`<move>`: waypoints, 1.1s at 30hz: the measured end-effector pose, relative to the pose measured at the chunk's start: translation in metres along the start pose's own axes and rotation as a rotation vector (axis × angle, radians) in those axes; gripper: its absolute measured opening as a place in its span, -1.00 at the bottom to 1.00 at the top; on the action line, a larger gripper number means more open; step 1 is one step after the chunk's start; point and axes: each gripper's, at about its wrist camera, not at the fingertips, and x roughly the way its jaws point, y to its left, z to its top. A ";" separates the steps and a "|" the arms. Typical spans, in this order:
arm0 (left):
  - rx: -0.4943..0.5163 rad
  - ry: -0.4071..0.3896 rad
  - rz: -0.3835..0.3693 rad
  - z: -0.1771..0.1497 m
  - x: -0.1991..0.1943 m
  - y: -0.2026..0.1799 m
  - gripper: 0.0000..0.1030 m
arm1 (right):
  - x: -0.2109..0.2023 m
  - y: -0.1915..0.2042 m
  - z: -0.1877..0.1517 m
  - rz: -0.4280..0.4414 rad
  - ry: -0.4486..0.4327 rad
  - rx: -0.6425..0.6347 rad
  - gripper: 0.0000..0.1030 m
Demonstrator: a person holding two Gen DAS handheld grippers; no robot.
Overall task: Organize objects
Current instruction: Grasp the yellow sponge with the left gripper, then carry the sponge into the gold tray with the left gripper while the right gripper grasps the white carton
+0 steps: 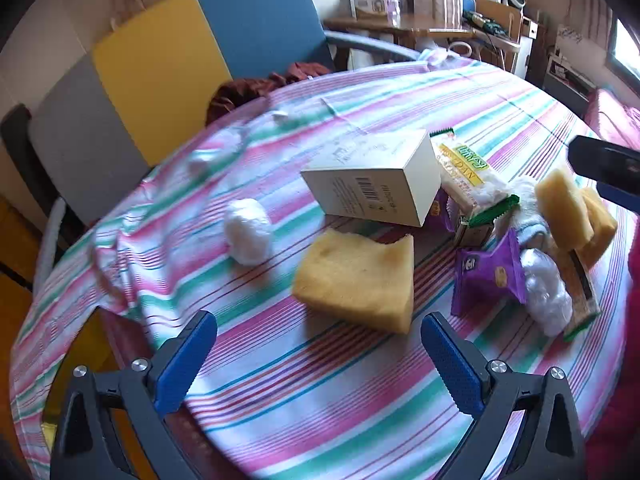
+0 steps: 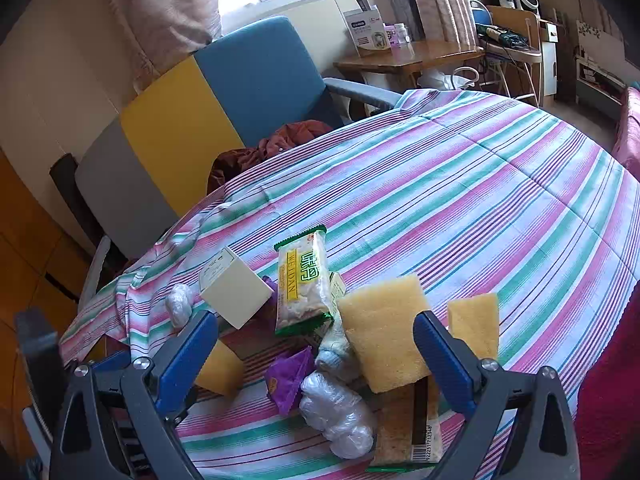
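My left gripper [image 1: 318,332] is open and empty, just short of a yellow sponge [image 1: 356,278] on the striped tablecloth [image 1: 320,392]. Beyond it lie a cream box [image 1: 376,180], a white plastic wad [image 1: 248,231], a green-and-yellow snack pack [image 1: 468,172], a purple packet [image 1: 486,274] and two more sponges [image 1: 568,212]. My right gripper [image 2: 316,332] is open and empty above the pile: a large sponge [image 2: 386,334], a smaller sponge [image 2: 474,324], the snack pack [image 2: 304,284], the purple packet [image 2: 288,376], a plastic wad [image 2: 340,412], the box [image 2: 236,292].
A chair with grey, yellow and blue panels [image 1: 168,68] stands behind the table with a brown cloth [image 1: 256,88] on it. A wooden side table [image 2: 408,58] with boxes is at the back. A red fabric [image 2: 608,380] lies at the right edge.
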 end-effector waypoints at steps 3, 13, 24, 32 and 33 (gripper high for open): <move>-0.004 0.024 -0.030 0.010 0.015 -0.003 0.99 | 0.000 0.000 0.000 0.007 0.004 -0.001 0.95; -0.092 0.038 -0.137 0.007 0.024 0.005 0.42 | 0.002 0.003 -0.001 0.008 0.015 -0.027 0.95; -0.220 -0.068 -0.176 -0.064 -0.069 0.056 0.43 | 0.021 0.052 -0.007 0.001 0.107 -0.260 0.95; -0.362 -0.112 -0.134 -0.122 -0.108 0.113 0.44 | 0.079 0.124 0.032 -0.077 0.201 -0.657 0.95; -0.380 -0.112 -0.132 -0.130 -0.111 0.118 0.44 | 0.092 0.129 0.036 -0.095 0.231 -0.685 0.94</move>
